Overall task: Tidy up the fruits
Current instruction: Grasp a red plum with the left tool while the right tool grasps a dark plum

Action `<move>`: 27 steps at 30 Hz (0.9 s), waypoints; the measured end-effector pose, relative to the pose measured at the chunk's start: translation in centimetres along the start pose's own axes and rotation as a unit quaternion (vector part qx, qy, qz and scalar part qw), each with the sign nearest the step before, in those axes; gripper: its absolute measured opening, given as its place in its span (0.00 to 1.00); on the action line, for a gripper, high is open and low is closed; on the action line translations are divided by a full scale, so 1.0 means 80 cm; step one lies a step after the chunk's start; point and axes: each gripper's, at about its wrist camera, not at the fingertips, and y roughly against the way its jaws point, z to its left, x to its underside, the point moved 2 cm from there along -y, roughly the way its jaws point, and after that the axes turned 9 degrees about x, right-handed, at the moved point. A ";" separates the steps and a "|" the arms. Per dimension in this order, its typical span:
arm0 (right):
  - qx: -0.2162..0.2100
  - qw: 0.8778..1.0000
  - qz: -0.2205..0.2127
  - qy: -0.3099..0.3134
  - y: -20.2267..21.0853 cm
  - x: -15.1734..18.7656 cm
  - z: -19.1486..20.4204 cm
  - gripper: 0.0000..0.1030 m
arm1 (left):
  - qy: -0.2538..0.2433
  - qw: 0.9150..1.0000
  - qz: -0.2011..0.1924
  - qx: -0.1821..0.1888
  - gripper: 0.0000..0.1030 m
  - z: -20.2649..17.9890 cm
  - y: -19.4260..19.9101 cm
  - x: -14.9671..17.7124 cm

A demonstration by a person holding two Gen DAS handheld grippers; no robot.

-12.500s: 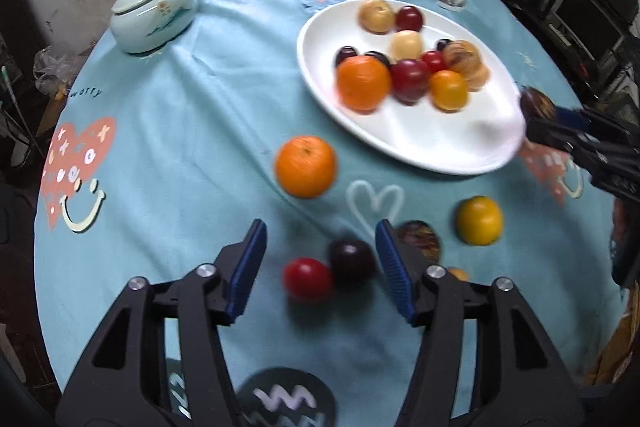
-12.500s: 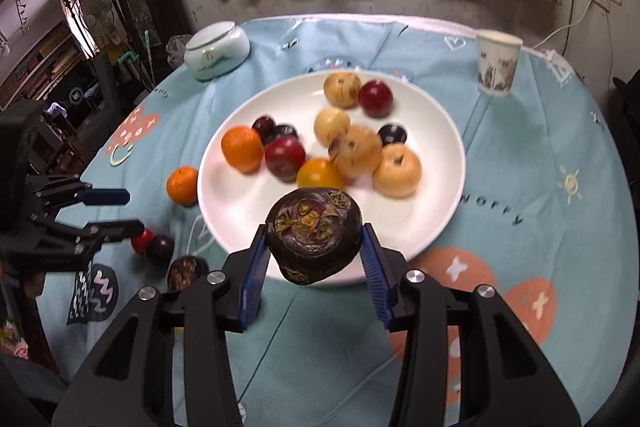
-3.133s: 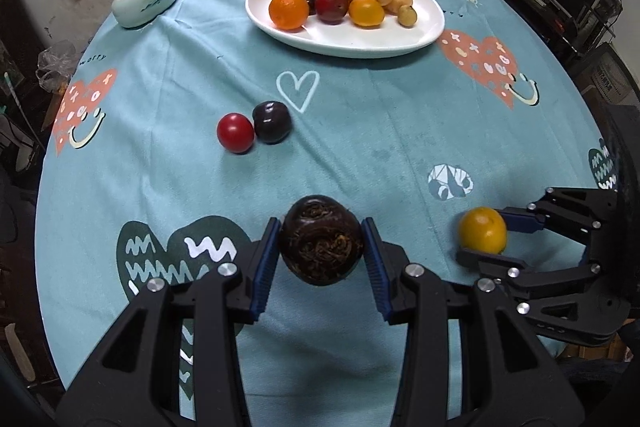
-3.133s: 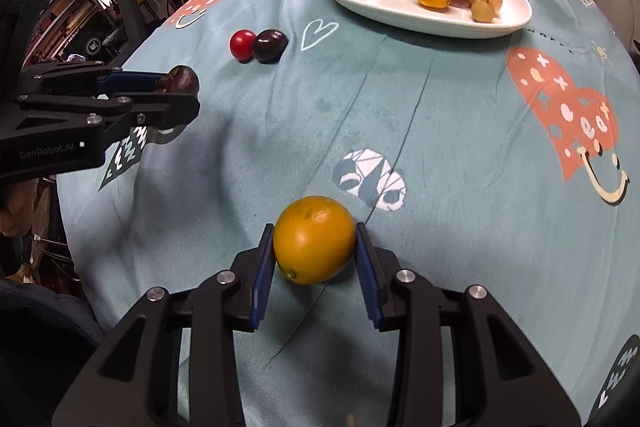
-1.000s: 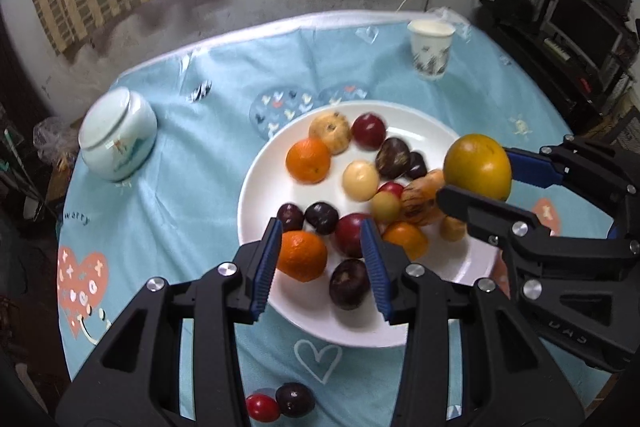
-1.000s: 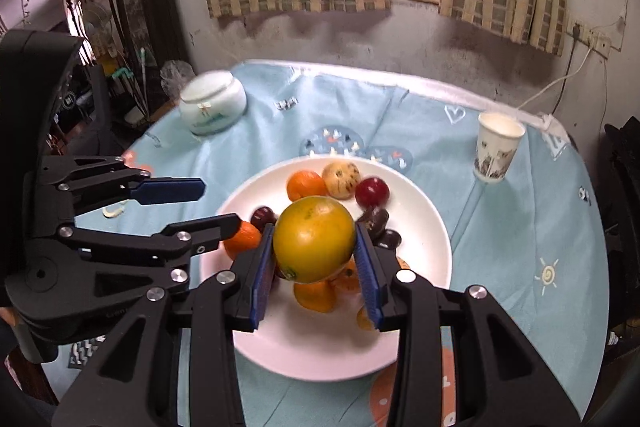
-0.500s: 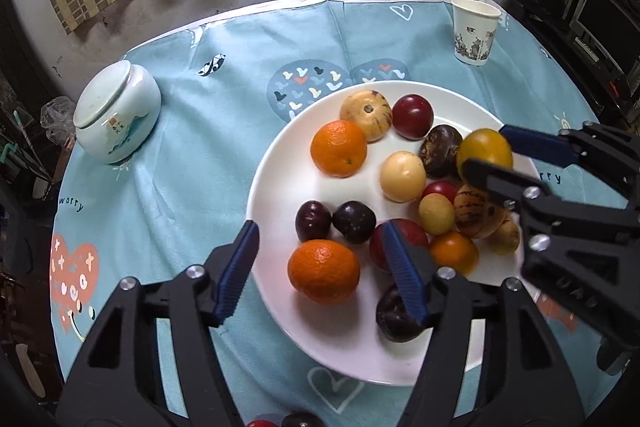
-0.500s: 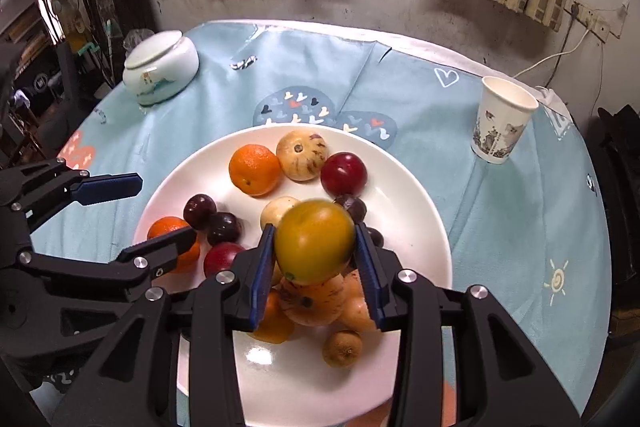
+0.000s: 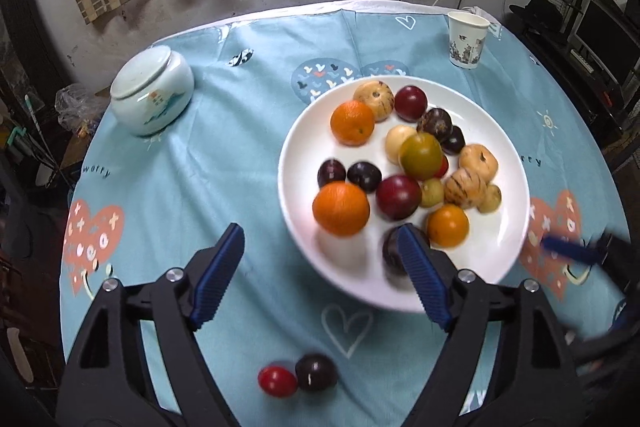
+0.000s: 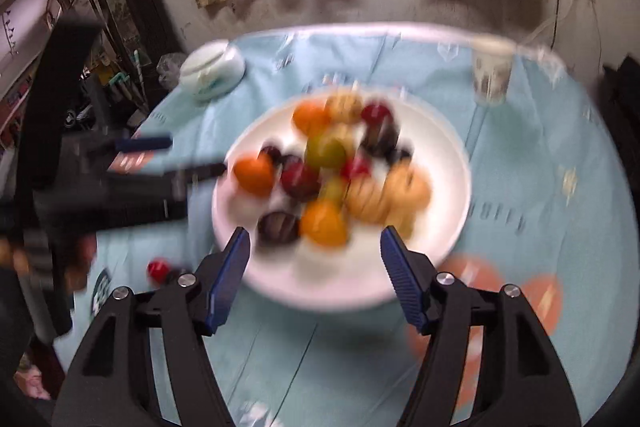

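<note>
A: Report the desk (image 9: 248, 155).
B: Round, under a light-blue cloth printed with hearts. A lidded ceramic jar (image 9: 151, 93) stands at its far left and a paper cup (image 9: 467, 39) at its far right.

A: Location of the fruit?
B: Most lies piled on the white plate (image 9: 508, 227), right of centre. The pile includes two oranges, dark plums, red plums, pale striped fruits and a yellow-green orange (image 9: 421, 155) resting on top near the middle. A red plum (image 9: 277, 381) and a dark plum (image 9: 316, 372) sit touching each other on the cloth, off the plate, at the near edge.

A: Left hand-held gripper (image 9: 320, 275)?
B: Its jaws have just been opening and stand wide apart with nothing between them. The right pad overlaps a dark fruit (image 9: 391, 251) at the plate's near rim; contact cannot be judged.

A: Right hand-held gripper (image 10: 314, 267)?
B: Its jaws have also just been opening and stand apart, empty, above the plate's near rim. The right wrist view is motion-blurred.
</note>
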 end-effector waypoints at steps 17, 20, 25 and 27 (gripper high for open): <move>-0.006 0.995 0.070 0.064 0.031 0.169 0.079 0.69 | 0.019 0.999 0.019 0.020 0.82 0.056 0.100 0.257; -0.003 0.995 0.085 0.056 0.025 0.180 0.078 0.69 | 0.048 0.998 0.042 0.008 0.82 0.080 0.093 0.287; 0.001 0.995 0.078 0.066 0.026 0.177 0.087 0.69 | 0.060 0.998 0.020 0.021 0.81 0.091 0.082 0.258; 0.004 0.995 0.077 0.067 0.026 0.170 0.090 0.69 | 0.052 0.998 0.012 0.029 0.81 0.089 0.067 0.234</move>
